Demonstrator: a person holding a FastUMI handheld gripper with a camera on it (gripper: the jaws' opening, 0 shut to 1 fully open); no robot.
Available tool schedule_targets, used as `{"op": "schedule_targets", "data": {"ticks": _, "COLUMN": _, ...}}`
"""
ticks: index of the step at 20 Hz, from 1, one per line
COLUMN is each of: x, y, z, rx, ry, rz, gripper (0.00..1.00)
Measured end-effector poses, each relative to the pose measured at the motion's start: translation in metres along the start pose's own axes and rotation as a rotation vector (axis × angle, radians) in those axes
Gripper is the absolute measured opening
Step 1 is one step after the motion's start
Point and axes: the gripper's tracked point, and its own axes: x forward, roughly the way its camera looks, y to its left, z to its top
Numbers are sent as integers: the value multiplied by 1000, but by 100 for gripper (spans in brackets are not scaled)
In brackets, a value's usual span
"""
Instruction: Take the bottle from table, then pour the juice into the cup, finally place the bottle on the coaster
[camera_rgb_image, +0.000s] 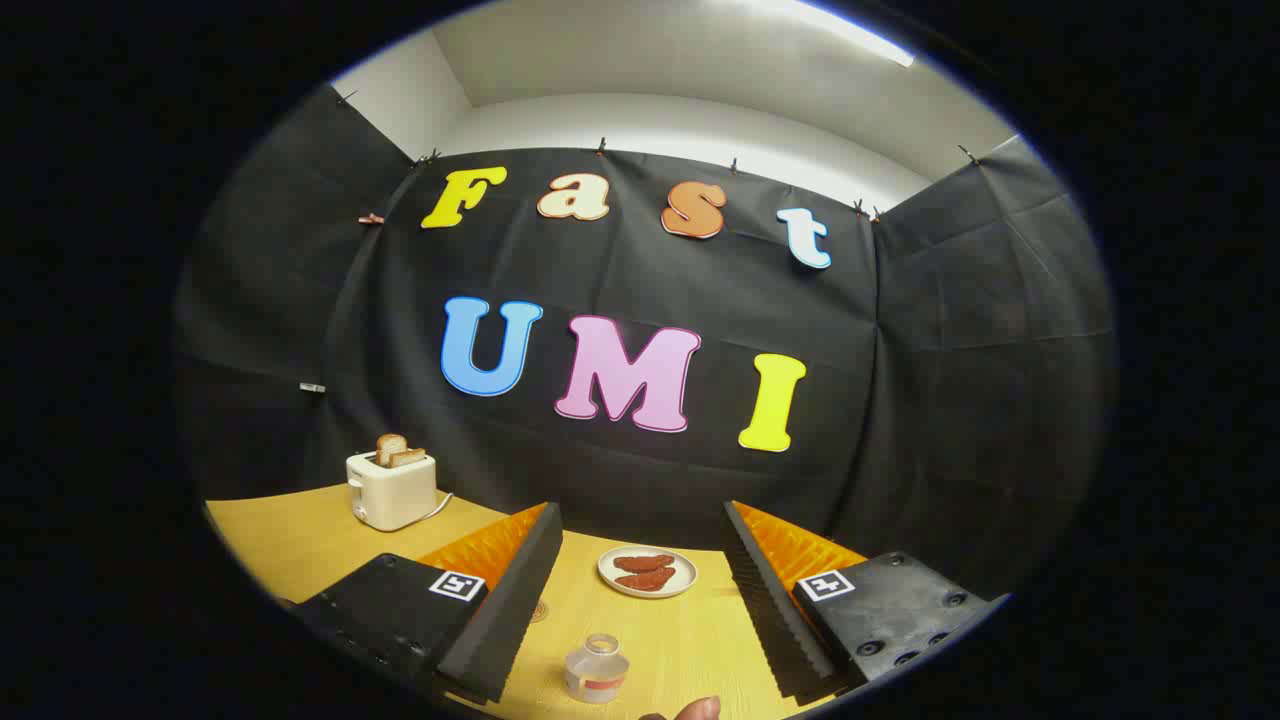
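**A:** Down between the fingers, low and near, sits the bottle (597, 670) on the tabletop (300, 540). The gripper (640, 600) is spread wide with nothing held, so the take has not been made yet.

**B:** What worries you from here?

**A:** The bottle is small and squat, and it looks clear with a band round its lower part. I judge it would tip or skid if one finger reached it before the other, since it stands a bit nearer the left finger. There is also a fingertip (697, 709) of a person just beside the bottle, which could get in the way of the closing.

**B:** Is there juice in it?

**A:** I cannot tell. Its mouth looks open, with no cap that I can make out, so a careless tilt on the lift could spill whatever is inside.

**B:** Other containers?

**A:** A white plate (647, 572) lies beyond the bottle, between the fingers, holding a few reddish-brown pieces of food. Off beyond the left finger stands a cream toaster (391, 489) with two slices of toast (398, 451) poking out of its slots. A small round mark by the left finger might be the coaster (538, 610), though it is too faint to be sure.

**B:** So the pour could miss?

**A:** Possibly; I see no cup to aim at from this position.
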Motion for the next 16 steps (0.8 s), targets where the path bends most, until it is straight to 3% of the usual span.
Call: {"op": "schedule_targets", "data": {"ticks": 16, "x": 1, "y": -9, "z": -14, "rx": 13, "ry": 40, "rz": -21, "gripper": 97}}
